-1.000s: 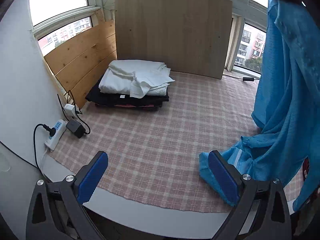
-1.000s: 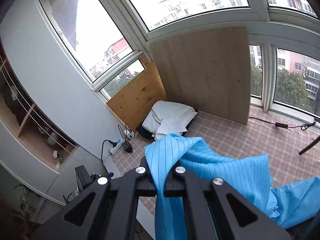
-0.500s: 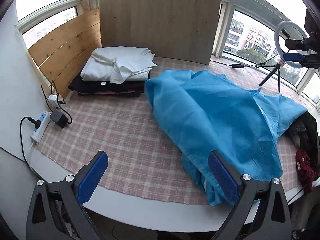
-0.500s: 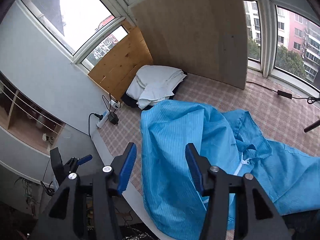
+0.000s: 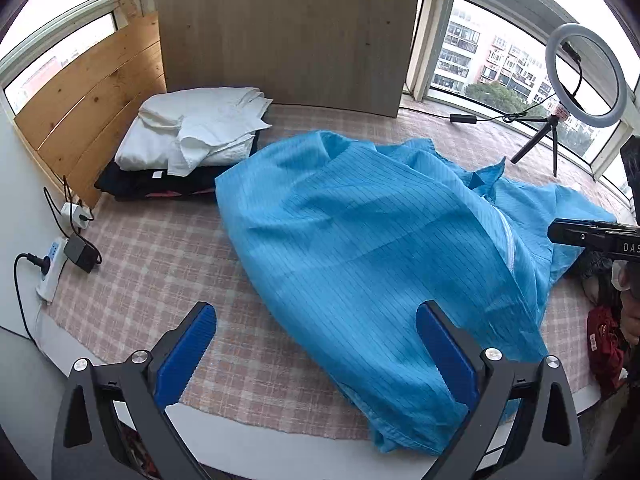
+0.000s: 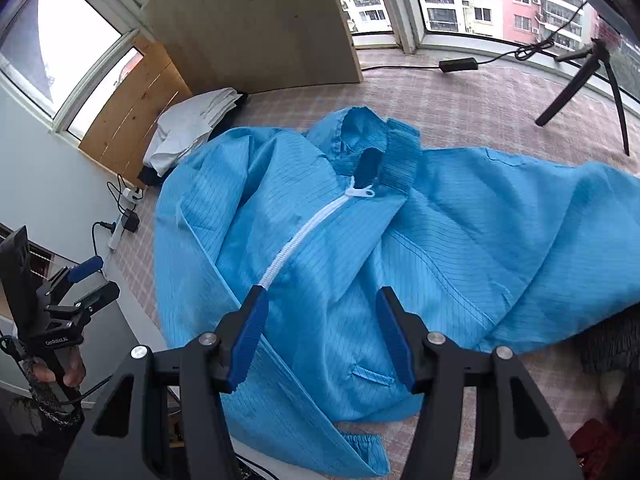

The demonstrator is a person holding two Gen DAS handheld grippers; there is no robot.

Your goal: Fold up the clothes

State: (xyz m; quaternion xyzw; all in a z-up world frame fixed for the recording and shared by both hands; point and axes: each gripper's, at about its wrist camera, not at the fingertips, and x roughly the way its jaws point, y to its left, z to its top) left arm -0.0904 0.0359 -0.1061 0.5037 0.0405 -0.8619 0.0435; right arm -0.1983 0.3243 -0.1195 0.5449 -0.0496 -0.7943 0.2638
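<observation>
- Left side: the power strip (image 5: 51, 265) and its plugs lie at the left edge of the checked cloth (image 5: 160, 248) covering the counter, and the stack of folded clothes (image 5: 188, 144) sits in the far-left corner against the wooden boards; both mark the limit of working room there.
- Left gripper (image 5: 316, 344): its jaws stand wide apart and hold nothing, hovering over the near counter edge, as they did a second ago.
- Middle: the blue zip jacket (image 6: 320, 240), which hung in the air from the right gripper a second ago, now lies spread on the cloth, front up, white zipper (image 6: 308, 236) closed, collar toward the back board. It looks laid out for folding, though rumpled.
- Right gripper (image 6: 320, 336): it has let go; its jaws are apart and empty above the lower front.
- Right side: one sleeve runs off toward the ring light tripod (image 5: 536, 140). The hem overhangs the near edge; bare cloth lies left of the jacket.
</observation>
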